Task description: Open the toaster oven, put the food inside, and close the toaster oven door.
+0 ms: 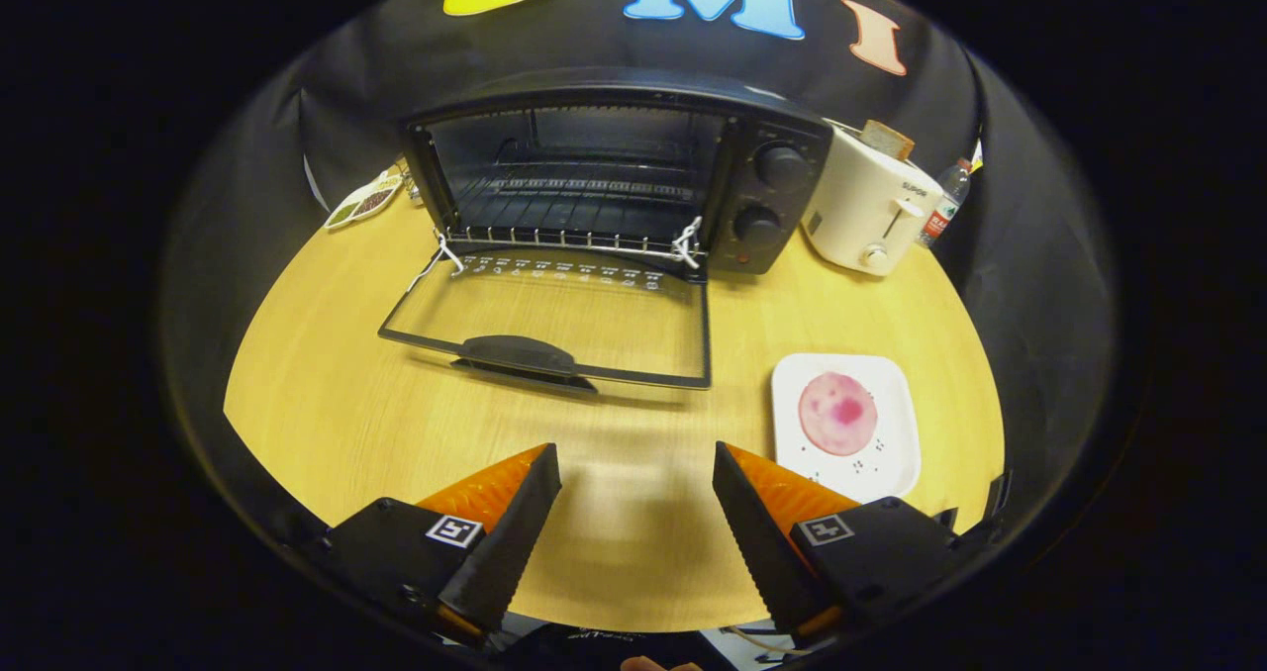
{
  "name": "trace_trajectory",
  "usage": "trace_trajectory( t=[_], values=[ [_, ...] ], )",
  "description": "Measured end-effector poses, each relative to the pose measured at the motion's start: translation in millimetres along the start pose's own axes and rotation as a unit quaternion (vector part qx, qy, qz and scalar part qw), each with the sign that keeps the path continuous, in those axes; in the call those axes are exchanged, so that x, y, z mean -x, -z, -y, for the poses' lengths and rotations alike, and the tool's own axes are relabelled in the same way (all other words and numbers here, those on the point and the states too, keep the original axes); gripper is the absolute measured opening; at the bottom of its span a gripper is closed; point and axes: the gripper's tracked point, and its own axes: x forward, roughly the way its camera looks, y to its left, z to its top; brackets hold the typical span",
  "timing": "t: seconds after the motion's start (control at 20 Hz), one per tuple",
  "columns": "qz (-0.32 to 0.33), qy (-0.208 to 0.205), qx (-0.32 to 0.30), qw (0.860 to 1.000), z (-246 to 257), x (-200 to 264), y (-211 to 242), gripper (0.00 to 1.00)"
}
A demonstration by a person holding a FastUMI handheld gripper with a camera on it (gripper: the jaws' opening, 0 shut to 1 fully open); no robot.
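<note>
Toaster oven (619, 171): door (554, 330) lying open, opening done. Food (837, 413): sitting on plate (896, 453), right of door, awaiting loading. Gripper (635, 468): hovering spread apart, holding nothing. Closing remaining.

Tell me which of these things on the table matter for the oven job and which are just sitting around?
For the job:
toaster oven, its door folded down open
pink round food on the white plate
gripper, open, holding nothing

Just lying about:
white toaster with a bread slice
bottle behind it
small dish left of the oven
</note>
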Motion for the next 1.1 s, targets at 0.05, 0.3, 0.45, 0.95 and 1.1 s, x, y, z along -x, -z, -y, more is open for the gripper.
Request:
trace_trajectory(
  t=[0.05,0.3,0.45,0.95,1.1],
  values=[
    [0.008,0.001,0.008,1.000,10.1,5.3,-6.1,1.00],
    [0.037,0.008,0.001,0.999,59.1,29.8,-29.6,0.99],
    [0.040,0.013,0.001,0.999,88.8,32.2,-36.4,0.99],
    [-0.025,-0.002,0.004,1.000,175.1,-6.9,-27.9,1.00],
    [-0.053,-0.014,0.005,0.998,192.5,-22.1,-15.8,1.00]
  ],
)
